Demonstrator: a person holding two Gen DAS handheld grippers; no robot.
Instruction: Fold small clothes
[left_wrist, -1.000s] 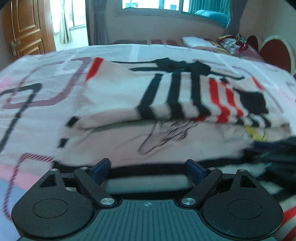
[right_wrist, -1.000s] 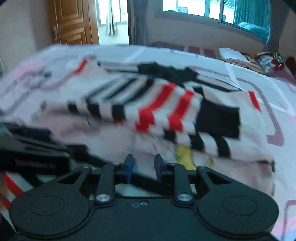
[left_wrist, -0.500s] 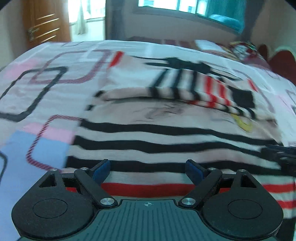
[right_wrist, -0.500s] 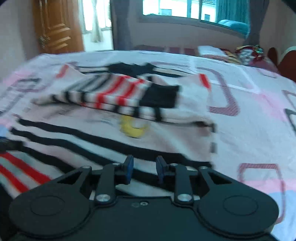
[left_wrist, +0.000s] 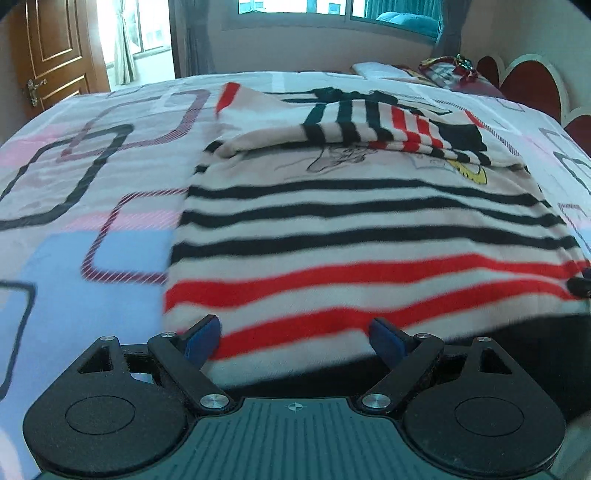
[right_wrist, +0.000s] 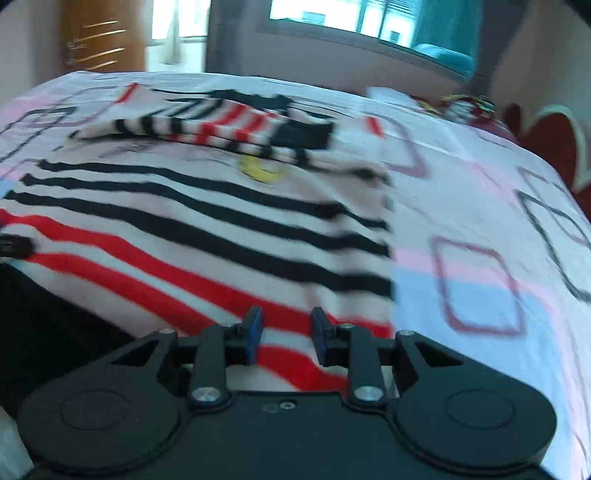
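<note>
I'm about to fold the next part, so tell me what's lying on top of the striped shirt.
A folded-over sleeve lies across the far part of the striped shirt, partly covering its printed drawing. Whatever is beneath the shirt on the bedspread is hidden.

Daylight comes in through the far windows (left_wrist: 332, 7), which glare to blown-out white, and it falls soft and even across the bed (left_wrist: 92, 184), with only faint shadows. The left wrist view is fairly sharp, smearing only along the near striped shirt (left_wrist: 351, 258). The right wrist view is motion-blurred throughout. Both fisheye pictures bow at the edges, with dark corners.
</note>
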